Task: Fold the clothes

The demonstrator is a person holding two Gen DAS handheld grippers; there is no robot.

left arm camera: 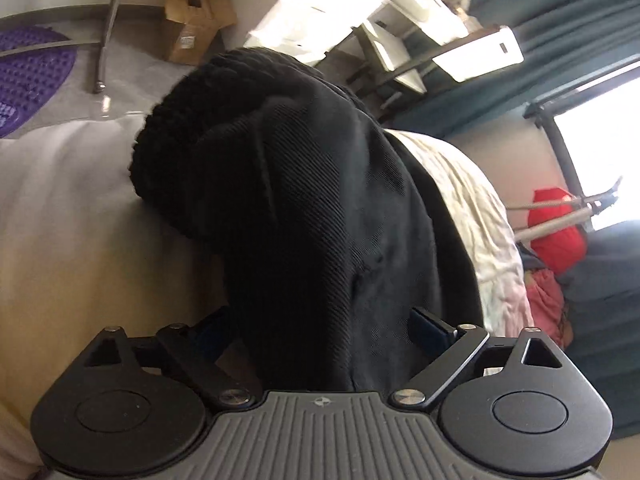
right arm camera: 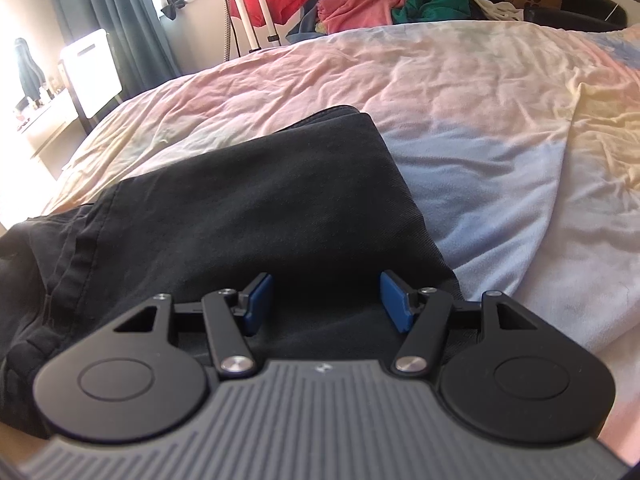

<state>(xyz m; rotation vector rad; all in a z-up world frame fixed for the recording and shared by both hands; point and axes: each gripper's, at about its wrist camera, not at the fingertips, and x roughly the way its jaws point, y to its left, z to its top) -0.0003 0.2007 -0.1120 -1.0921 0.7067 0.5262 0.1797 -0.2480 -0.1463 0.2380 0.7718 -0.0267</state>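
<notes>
left tool: spread, maybe gripping black garment | right tool: spread over garment

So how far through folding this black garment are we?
Done: part of the black twill garment lies flat on the pastel bedsheet. In hand: the left gripper has black cloth bunched between wide-apart fingers; the right gripper hovers open over it. Left: finishing the folds.

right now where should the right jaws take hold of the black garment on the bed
Grip the black twill garment at its near right edge, where it lies flat on the pastel bedsheet. Come in low from the right: the right gripper, jaws open, already hangs over that corner.
</notes>
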